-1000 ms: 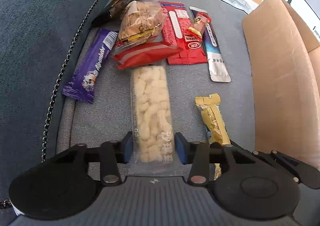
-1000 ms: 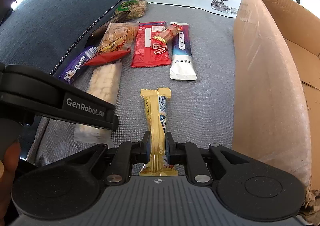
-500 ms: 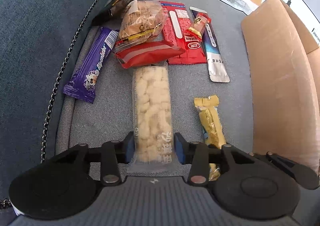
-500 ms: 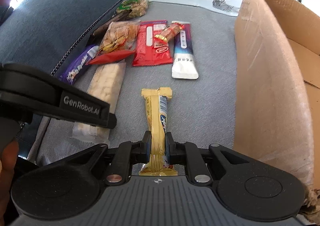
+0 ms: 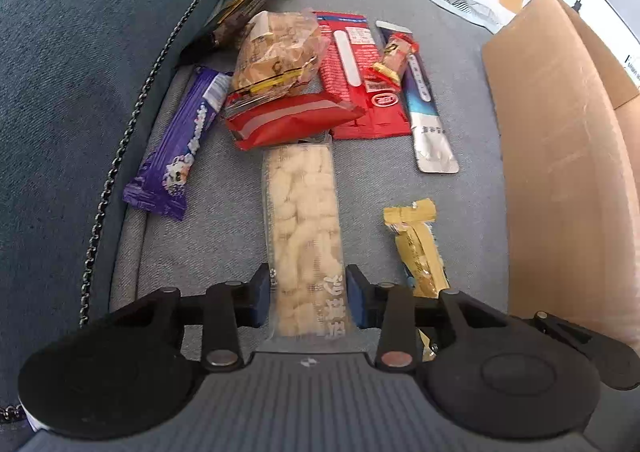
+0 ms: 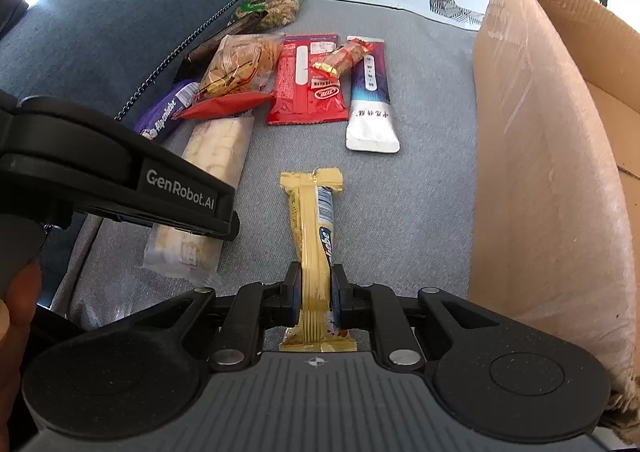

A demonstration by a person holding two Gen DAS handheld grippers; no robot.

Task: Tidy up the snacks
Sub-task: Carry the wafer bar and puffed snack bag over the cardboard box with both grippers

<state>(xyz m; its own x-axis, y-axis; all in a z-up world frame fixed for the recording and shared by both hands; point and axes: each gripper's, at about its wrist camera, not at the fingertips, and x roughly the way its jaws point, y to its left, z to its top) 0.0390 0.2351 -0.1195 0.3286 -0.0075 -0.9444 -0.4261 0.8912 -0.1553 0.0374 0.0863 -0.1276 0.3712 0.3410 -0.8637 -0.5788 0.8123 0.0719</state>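
A clear pack of pale puffed snacks (image 5: pixel 300 212) lies lengthwise on the grey sofa seat. My left gripper (image 5: pixel 308 292) straddles its near end, jaws closing, both blue pads against the wrapper's sides. A yellow wrapped bar (image 6: pixel 312 220) lies to the right of that pack. My right gripper (image 6: pixel 316 288) is shut on the bar's near end. The bar (image 5: pixel 416 248) also shows in the left wrist view, partly hidden behind the gripper. One black finger (image 6: pixel 180 196) of the left gripper crosses the pack (image 6: pixel 216 148) in the right wrist view.
Further back lie a purple bar (image 5: pixel 176 156), a red pack (image 5: pixel 288 118), a clear cracker bag (image 5: pixel 276 56), a flat red packet (image 5: pixel 360 84), a small red candy (image 5: pixel 394 56) and a white-tipped bar (image 5: pixel 430 124). An open cardboard box (image 6: pixel 540 132) stands on the right. The sofa back (image 5: pixel 80 52) rises on the left.
Both hands have stayed where they were. The left jaws have drawn slightly closer around the puffed-snack pack. The right grip on the yellow bar is unchanged.
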